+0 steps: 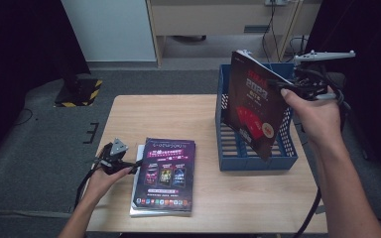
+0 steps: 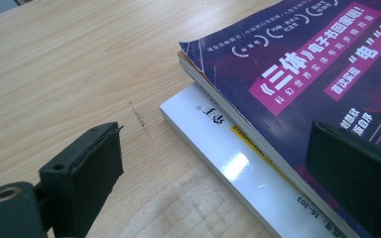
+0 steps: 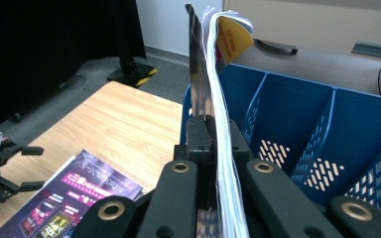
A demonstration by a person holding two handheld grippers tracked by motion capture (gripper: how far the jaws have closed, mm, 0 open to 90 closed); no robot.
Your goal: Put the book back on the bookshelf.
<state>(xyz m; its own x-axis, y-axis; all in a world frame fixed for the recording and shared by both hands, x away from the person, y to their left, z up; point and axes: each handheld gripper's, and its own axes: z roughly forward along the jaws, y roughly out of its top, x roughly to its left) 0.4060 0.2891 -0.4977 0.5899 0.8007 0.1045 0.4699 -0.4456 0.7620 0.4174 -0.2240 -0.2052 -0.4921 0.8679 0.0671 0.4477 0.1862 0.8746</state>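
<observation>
Right gripper [image 1: 288, 85] is clamping a red magazine [image 1: 252, 106] by its edge, holding it tilted over the blue rack [image 1: 257, 159]; lower corner is hanging at the front slot. Judging it's mid-insert: next move needs the magazine squared upright and lowered between dividers. Left gripper [image 1: 135, 166], jaws apart, is idling at the book stack [image 1: 164, 176] on the table [image 1: 144, 114]. Which slot is hidden behind the cover; lower books' titles mostly covered.
</observation>
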